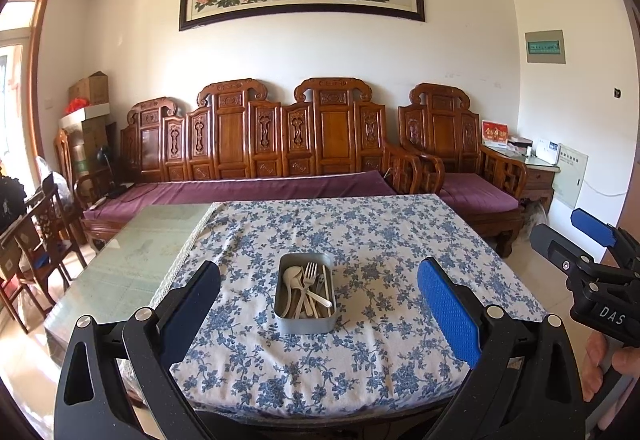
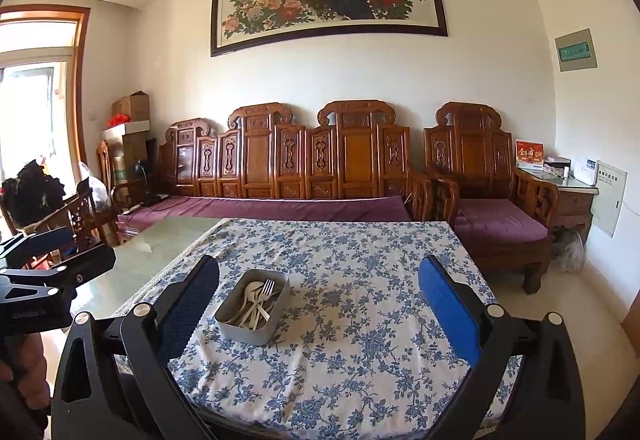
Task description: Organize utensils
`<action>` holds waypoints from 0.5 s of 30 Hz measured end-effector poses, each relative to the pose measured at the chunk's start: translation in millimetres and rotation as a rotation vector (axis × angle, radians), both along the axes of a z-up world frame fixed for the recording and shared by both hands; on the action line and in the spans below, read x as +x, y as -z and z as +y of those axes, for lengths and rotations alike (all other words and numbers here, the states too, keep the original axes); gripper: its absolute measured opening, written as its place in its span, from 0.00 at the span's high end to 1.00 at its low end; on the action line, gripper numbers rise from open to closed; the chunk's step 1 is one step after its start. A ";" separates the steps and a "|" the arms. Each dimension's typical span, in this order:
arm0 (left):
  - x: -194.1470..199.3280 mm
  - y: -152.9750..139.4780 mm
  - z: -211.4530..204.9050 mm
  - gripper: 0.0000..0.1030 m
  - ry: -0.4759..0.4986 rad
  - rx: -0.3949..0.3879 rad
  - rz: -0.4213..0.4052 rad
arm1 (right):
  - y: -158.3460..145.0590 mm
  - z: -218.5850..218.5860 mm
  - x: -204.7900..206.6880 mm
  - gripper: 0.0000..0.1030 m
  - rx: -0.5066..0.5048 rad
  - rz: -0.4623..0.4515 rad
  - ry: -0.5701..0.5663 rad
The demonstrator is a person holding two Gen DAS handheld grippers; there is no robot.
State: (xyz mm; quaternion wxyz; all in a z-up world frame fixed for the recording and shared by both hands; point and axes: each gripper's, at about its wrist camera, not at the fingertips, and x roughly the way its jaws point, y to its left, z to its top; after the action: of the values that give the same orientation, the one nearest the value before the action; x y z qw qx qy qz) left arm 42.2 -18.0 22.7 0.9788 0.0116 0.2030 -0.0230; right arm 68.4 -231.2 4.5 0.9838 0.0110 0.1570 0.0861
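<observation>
A: Item: metal tin (image 1: 304, 320), table centre, twelve o'clock from your left gripper (image 1: 320, 312); utensils (image 1: 308, 290) all inside.

B: Your right gripper (image 2: 318, 314)?

A: Both spread wide, empty. Fits finished or unsorted.

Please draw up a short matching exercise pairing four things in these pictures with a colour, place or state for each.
Things:
1. tin
2. tablecloth
3. sofa cushion
4. left gripper

Descriptions:
A. purple, behind the table
B. jaws wide apart, holding nothing
C. grey, holding a fork and pale spoons
D. white with blue flowers

Pairs: 1-C, 2-D, 3-A, 4-B
</observation>
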 end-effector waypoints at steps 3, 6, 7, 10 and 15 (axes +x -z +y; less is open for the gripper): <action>0.0 0.0 0.0 0.08 0.001 -0.001 0.000 | -0.8 0.9 -0.7 0.03 -0.001 0.000 0.000; -0.1 -0.2 0.2 0.08 0.002 -0.002 0.001 | -1.0 0.3 -1.3 0.03 0.002 0.001 -0.001; -0.2 -0.2 -0.1 0.08 0.002 -0.002 0.001 | -1.2 0.1 -1.3 0.03 0.003 0.002 -0.001; -0.6 -0.5 0.2 0.08 0.002 -0.002 0.000 | -1.8 -0.8 -1.5 0.03 0.004 0.003 -0.002; -0.7 0.0 -0.1 0.08 0.004 -0.003 0.000 | -1.6 -1.0 -1.6 0.03 0.004 0.001 -0.003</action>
State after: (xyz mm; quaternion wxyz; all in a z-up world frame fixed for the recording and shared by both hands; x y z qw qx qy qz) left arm 41.5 -18.1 22.7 0.9788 0.0106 0.2032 -0.0251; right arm 66.7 -232.2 6.0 0.9835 0.0127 0.1575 0.0880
